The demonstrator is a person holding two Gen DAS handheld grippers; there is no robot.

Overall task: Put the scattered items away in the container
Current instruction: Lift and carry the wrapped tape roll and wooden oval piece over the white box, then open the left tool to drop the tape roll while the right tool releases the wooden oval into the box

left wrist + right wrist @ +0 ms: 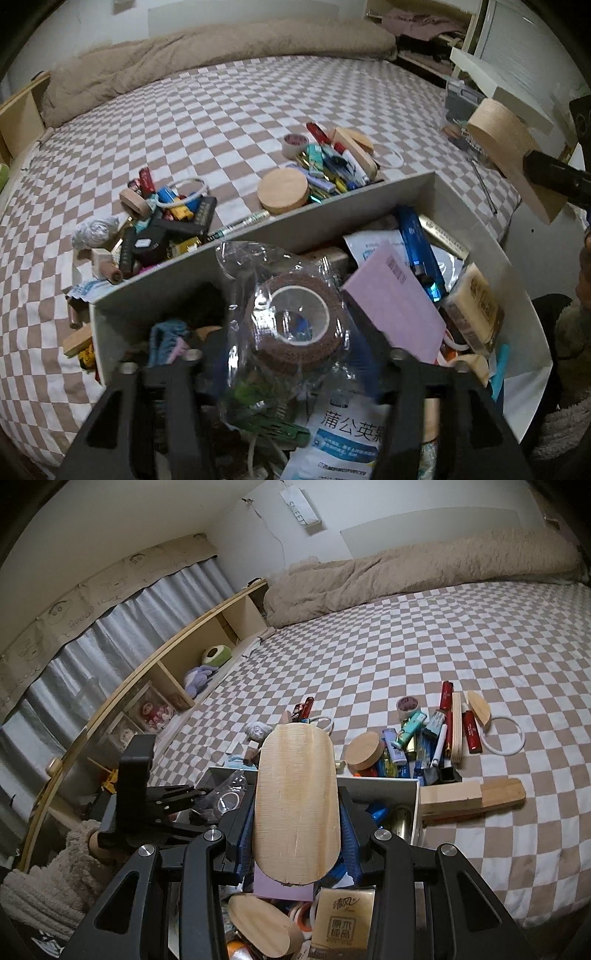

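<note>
**Tools over the box: left one open, right one holding a wooden piece**

Left tool hangs above the white box with its fingers spread wide. A roll of brown tape in clear wrap lies between them, on top of the box contents; the pads do not press on it. Whether the roll still touches either finger cannot be told.

Right tool is clamped on a flat wooden piece with rounded ends, gripped on both long edges. In the left wrist view this piece is up at the right, above the far corner of the box.

Box sits on the checkered bed, at the near edge. It already holds a pink pad, a blue lighter, a tissue pack and a white and blue sachet.

On the bed, just beyond the far wall of the box:
- a round wooden lid touching a heap of lighters and pens
- a second heap to the left, with a white ring on top
- a wooden block just beside the box's right wall
</note>
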